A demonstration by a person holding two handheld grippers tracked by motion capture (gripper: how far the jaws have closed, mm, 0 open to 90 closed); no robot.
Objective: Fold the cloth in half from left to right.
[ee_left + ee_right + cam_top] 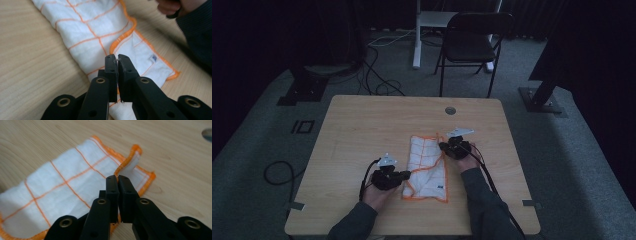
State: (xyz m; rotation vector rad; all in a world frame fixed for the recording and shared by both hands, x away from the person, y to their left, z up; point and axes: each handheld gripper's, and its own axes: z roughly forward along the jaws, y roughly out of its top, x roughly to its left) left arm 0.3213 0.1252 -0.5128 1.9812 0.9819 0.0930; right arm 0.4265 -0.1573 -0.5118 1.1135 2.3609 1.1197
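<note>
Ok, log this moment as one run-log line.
scene: white orange-checked cloth on wooden table | left gripper: shut on cloth edge | right gripper: shut on cloth edge

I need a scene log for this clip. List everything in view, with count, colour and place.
cloth: one, white with orange grid lines and orange hem, folded, on the table's middle, between the grippers.
table: one, light wood, centre of the high view.
table grommet: one, grey, round, far edge of the tabletop.
folding chair: one, black, on the floor beyond the table.
cables: several, black and white, on the grey carpet beyond the table.
left gripper: one, black, jaws closed on the cloth's edge.
right gripper: one, black, jaws closed on the cloth's edge.
sleeves: two, dark, at the bottom.
</note>
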